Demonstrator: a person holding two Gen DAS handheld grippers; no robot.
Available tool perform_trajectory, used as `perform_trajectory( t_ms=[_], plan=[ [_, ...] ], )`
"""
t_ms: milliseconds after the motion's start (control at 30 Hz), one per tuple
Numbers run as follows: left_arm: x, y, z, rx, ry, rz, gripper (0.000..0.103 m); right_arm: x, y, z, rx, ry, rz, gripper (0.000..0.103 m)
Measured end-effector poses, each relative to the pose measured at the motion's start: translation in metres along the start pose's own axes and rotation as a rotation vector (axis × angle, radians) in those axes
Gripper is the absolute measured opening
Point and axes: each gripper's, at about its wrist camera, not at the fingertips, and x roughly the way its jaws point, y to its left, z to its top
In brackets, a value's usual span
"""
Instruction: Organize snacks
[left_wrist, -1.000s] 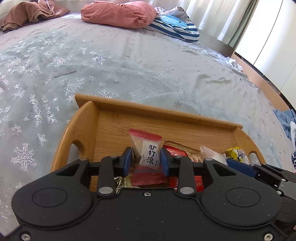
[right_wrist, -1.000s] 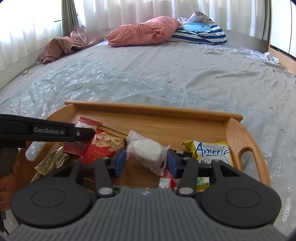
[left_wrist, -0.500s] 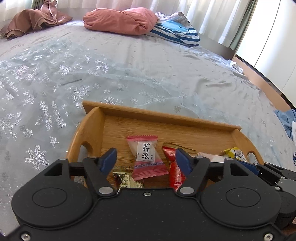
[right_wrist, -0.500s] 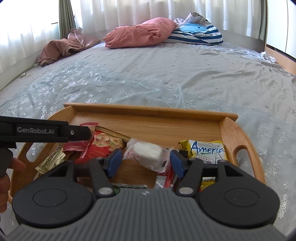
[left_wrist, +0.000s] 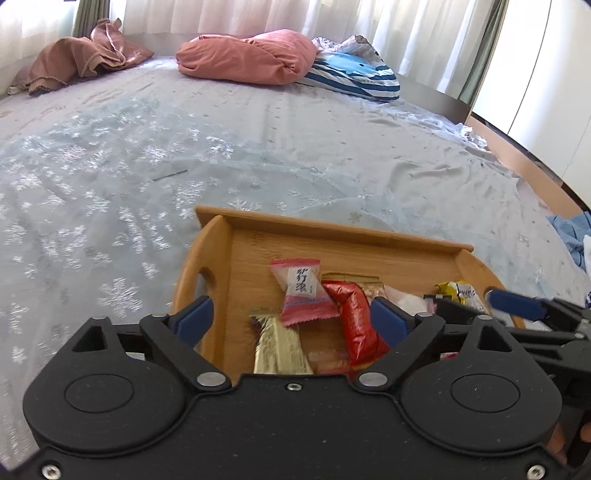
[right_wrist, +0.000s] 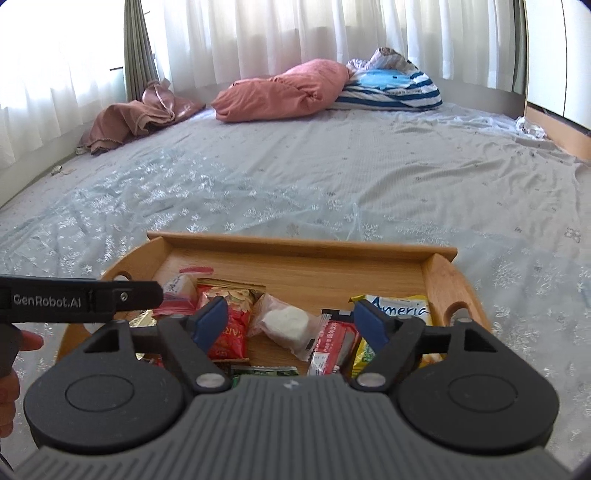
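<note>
We count at least 6 snack packets lying in the wooden tray (right_wrist: 295, 248) on the bed (right_wrist: 332, 177); none seen outside it, though the near edge is hidden, so the task looks nearly done. Left gripper (left_wrist: 291, 319): jaws opening, clear above the pink candy (left_wrist: 301, 291). Right gripper (right_wrist: 291, 321): jaws opening above the white-filled packet (right_wrist: 286, 325), no contact. Tray walls bound 4 sides; bedspread beyond is open.
</note>
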Motion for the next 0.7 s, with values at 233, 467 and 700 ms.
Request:
perform_trajectory(
  t_ms=[233, 467, 700],
  plan=[
    [-0.039, -0.004, -0.012, 0.029, -0.030, 0.001, 0.097, -0.028, -0.004, -0.007, 0.012, -0.029, -0.010, 0.090],
    [-0.074, -0.008, -0.030, 0.035, -0.047, -0.003, 0.098, -0.055, -0.011, -0.018, 0.031, -0.044, -0.005, 0.092],
    [-0.113, -0.008, -0.057, 0.019, -0.076, -0.024, 0.099, -0.086, -0.013, -0.036, 0.026, -0.070, 0.004, 0.095]
  ],
)
